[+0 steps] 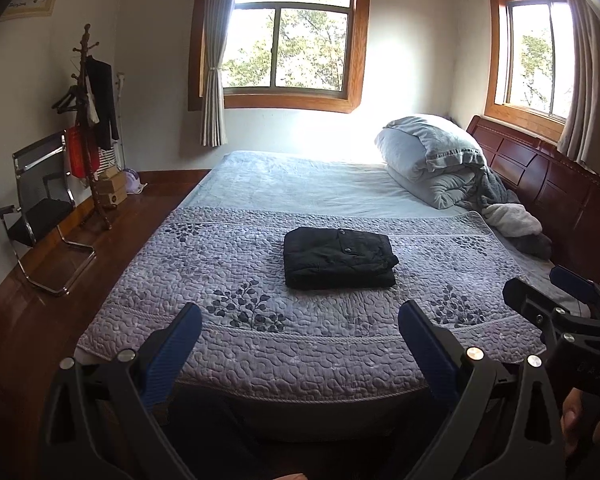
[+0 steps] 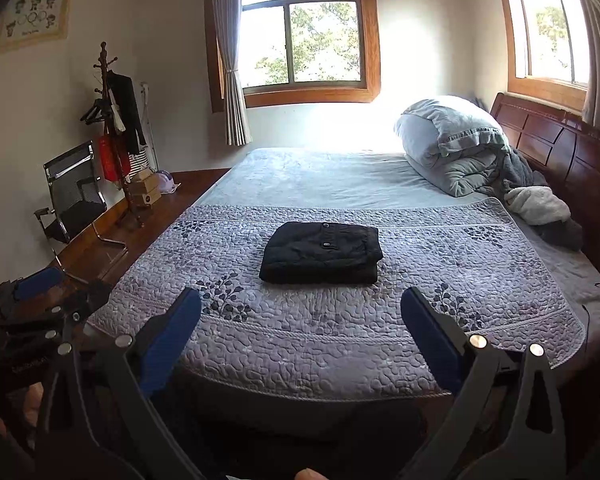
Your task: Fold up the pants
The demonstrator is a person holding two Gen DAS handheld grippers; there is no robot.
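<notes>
- The pants (image 1: 337, 258) lie folded at 12 o'clock on the quilt (image 1: 300, 344); the job looks done.
- The left gripper (image 1: 300, 330) and right gripper (image 2: 301, 316) hang back, jaws wide open, holding nothing.

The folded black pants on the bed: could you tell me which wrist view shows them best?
The right wrist view: the folded black pants sit near centre, both buttons visible. The left wrist view shows them whole too, slightly off-centre.
</notes>
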